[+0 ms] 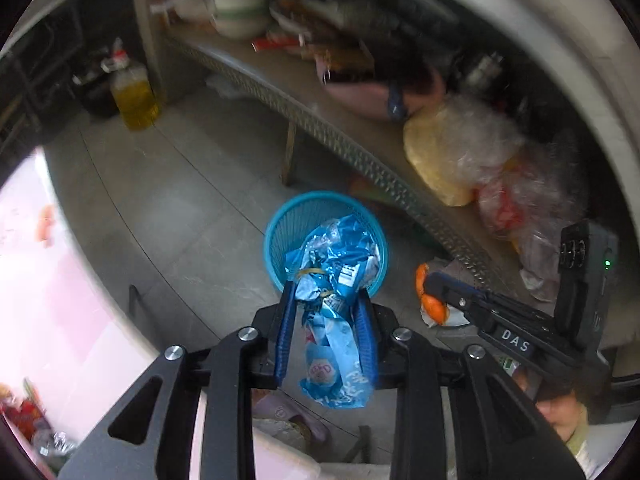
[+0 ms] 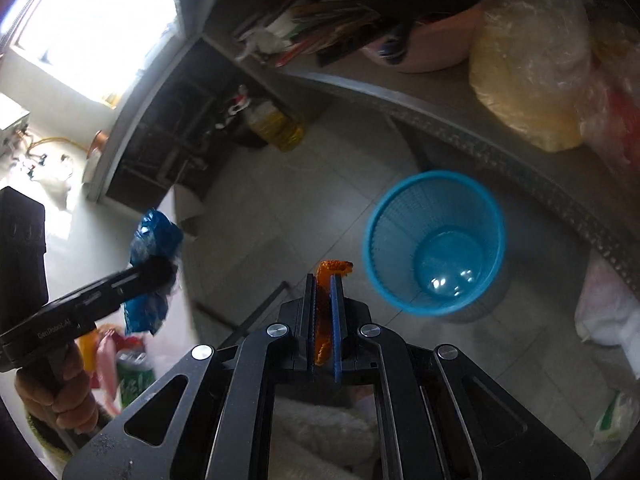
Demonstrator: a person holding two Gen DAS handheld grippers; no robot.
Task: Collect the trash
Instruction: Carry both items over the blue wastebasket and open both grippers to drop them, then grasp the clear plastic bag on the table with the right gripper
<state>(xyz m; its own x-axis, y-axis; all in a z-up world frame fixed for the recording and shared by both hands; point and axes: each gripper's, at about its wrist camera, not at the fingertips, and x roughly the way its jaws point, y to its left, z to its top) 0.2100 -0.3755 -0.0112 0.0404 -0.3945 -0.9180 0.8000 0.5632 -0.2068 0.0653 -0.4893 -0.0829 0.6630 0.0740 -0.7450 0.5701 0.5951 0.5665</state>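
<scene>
Left gripper [image 1: 326, 296] clamped on a crumpled blue wrapper [image 1: 334, 280], its long axis running along the fingers and its upper end spilling past the tips. Right gripper [image 2: 325, 280] pinched nearly closed on a thin strip of orange peel [image 2: 326, 312], held edge-on between the pads, curled end poking out beyond the tips.

Blue mesh bin [image 2: 434, 240] on the tiled floor, close under the edge of the low table [image 1: 340, 136]. Looks empty in the right wrist view, bare bottom showing.

Key relation: in the left wrist view, wrapper overlaps the bin's [image 1: 276, 236] mouth, gripper pointing steeply down, so the wrapper probably hangs over or just short of the opening. In the right wrist view, bin lies ahead and to the right of the peel, not yet under it. Left hand judged the better placed for the first drop; right needs a further shift rightward and forward.

Risk: wrapper wide and springy, may catch on the near rim; peel light, may cling to a pad.

Oil bottle [image 1: 134, 98] stands far left, well apart from the bin.
</scene>
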